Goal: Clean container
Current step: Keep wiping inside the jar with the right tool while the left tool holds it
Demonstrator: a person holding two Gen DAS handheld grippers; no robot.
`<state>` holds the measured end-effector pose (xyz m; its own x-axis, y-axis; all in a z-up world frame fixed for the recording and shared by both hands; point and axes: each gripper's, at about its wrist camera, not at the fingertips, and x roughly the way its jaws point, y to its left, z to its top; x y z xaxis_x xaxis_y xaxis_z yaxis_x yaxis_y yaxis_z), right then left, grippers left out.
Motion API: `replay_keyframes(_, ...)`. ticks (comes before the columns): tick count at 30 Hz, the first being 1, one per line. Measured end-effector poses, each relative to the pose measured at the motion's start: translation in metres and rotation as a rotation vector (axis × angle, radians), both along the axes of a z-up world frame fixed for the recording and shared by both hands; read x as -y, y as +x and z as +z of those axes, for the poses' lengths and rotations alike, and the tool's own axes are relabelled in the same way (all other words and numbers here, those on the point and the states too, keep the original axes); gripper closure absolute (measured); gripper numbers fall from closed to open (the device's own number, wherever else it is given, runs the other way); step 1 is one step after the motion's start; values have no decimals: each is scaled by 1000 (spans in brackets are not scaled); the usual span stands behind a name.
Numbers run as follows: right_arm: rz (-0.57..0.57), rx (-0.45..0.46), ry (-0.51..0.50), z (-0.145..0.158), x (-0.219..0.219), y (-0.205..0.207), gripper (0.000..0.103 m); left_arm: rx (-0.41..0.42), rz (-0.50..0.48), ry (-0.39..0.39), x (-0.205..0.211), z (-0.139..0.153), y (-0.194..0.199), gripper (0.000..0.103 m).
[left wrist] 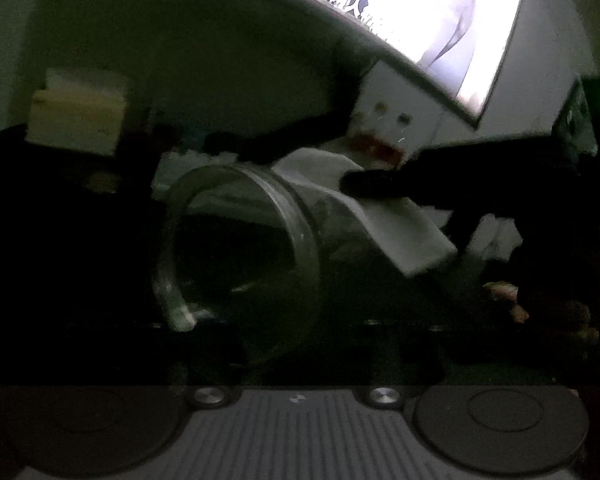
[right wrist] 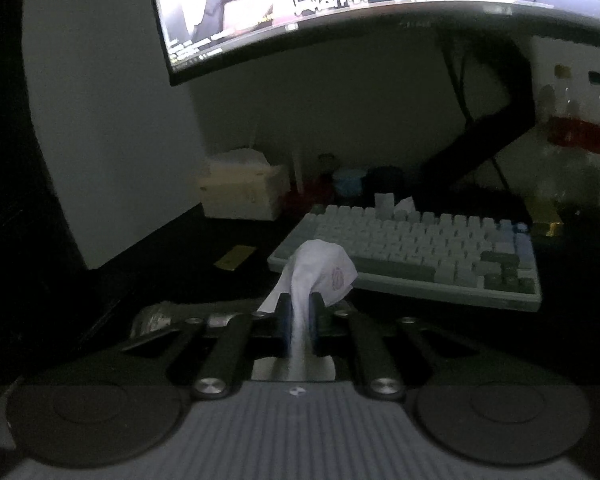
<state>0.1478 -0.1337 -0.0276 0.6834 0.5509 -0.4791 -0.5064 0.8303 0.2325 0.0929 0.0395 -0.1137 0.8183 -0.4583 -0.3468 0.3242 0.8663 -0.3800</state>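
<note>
Item: clear jar (left wrist: 236,252), the container to be cleaned. It is lying tilted over in front of the left hand-held gripper (left wrist: 296,344), low in the left wrist view and above the dark worktop (right wrist: 100,280). Its open mouth is facing the camera and slightly left; its long axis is running away from the lens, up and to the right, toward the base.

Left hand-held gripper: its fingers are lost in shadow. Whether they are clamping the jar's rim cannot be told.

Right hand-held gripper (right wrist: 299,312): clenched and pinching a white tissue (right wrist: 324,268) between its pads, the loose end bunching out ahead of the tips. In the left wrist view the tissue (left wrist: 380,216) is draping over the jar's outer wall.

Step in hand, as judged: wiping is just beginning, with the tissue meeting the outside of the glass.

Next move is calling for: a steady jar, and the tissue being drawn along the wall or fed through the mouth.

Background: keyboard (right wrist: 420,248), monitor (right wrist: 340,0).
</note>
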Motion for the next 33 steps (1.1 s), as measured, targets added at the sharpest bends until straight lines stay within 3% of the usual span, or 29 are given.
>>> replay_keyframes(4, 35, 20, 6, 8, 8, -22, 92, 7, -59, -90, -5, -1, -2, 89)
replay_keyframes(7, 54, 37, 9, 13, 13, -34, 92, 8, -116, -71, -2, 2, -3, 89)
replay_keyframes(12, 60, 28, 1, 11, 15, -38, 92, 26, -296, -105, -3, 13, -15, 93)
replay_keyframes(16, 96, -7, 32, 6, 13, -37, 92, 33, -374, -47, 4, 18, -22, 93)
replay_keyframes(19, 125, -29, 36, 4, 4, -28, 92, 19, -391, -13, 7, 14, -21, 85)
replay_keyframes(21, 151, -35, 34, 3, -2, -21, 92, -11, -356, 29, 12, 10, -18, 69)
replay_keyframes(25, 224, -38, 24, 1, -14, -10, 92, -32, -316, 58, 16, 4, -15, 64)
replay_keyframes(31, 162, -52, -50, -7, -17, 17, 92, -37, -283, 76, 16, 6, -16, 57)
replay_keyframes(33, 117, -59, -61, -9, -14, 22, 92, -42, -260, 75, 13, 7, -13, 49)
